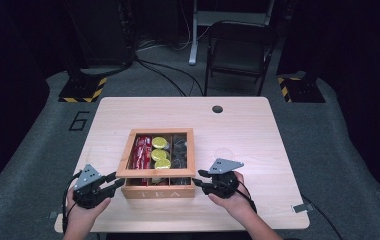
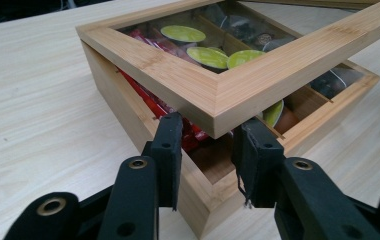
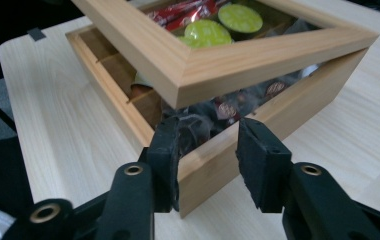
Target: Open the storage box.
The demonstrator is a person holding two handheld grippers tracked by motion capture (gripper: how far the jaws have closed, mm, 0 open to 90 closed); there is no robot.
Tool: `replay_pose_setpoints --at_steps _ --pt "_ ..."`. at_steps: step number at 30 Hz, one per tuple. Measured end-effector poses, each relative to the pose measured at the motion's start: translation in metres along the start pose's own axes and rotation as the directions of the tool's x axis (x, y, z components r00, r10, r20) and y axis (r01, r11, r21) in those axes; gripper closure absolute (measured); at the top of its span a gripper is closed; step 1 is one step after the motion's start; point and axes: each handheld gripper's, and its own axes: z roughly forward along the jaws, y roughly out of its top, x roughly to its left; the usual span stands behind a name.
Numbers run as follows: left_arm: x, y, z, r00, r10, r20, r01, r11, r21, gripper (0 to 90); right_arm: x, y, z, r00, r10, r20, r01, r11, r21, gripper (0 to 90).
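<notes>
My left claw [image 1: 114, 181] pinches the near-left corner of the tea box [image 1: 158, 192]; my spread right claw [image 1: 199, 180] brackets the near-right corner, the lid [image 1: 156, 173] tilted above both.

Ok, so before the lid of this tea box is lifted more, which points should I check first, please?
1. left gripper closed on the lid corner: ok.
2. right gripper gripping its lid corner: not ok, its jaws stand open beside the corner.
3. Lid front raised off the box: ok, a gap shows.
4. green capsules lying below the lid: ok.
5. Bare table behind the box for the swing: ok.
6. Hinges sound: cannot tell.
</notes>
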Motion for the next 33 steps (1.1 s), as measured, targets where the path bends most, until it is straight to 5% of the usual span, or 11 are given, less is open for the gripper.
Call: replay_pose_setpoints --at_steps 11,18,25,30,33 --pt "0.004 0.013 0.000 1.0000 -0.003 0.001 0.003 1.0000 0.007 59.0 0.000 0.018 -0.005 0.9987 -0.040 0.031 0.041 0.998 -0.038 55.1" --pt "0.012 0.031 -0.001 0.9997 -0.007 -0.022 0.006 0.9994 -0.034 52.4 0.002 0.037 -0.007 0.9926 -0.095 0.076 0.101 0.992 -0.076 53.9" --pt "0.020 0.047 -0.001 0.9995 -0.031 -0.011 0.030 0.9973 -0.067 49.5 -0.004 0.053 -0.011 0.9949 -0.073 0.070 0.080 0.991 -0.104 54.8" --pt "0.019 0.059 0.002 0.9995 0.024 -0.021 -0.025 0.9966 -0.078 52.3 -0.009 0.065 -0.014 0.9942 -0.086 0.064 0.092 0.991 -0.094 55.6" --pt "0.019 0.063 0.006 0.9991 0.012 -0.042 -0.016 0.9964 -0.084 52.4 -0.012 0.071 -0.015 0.9953 -0.075 0.061 0.081 0.992 -0.096 55.6"
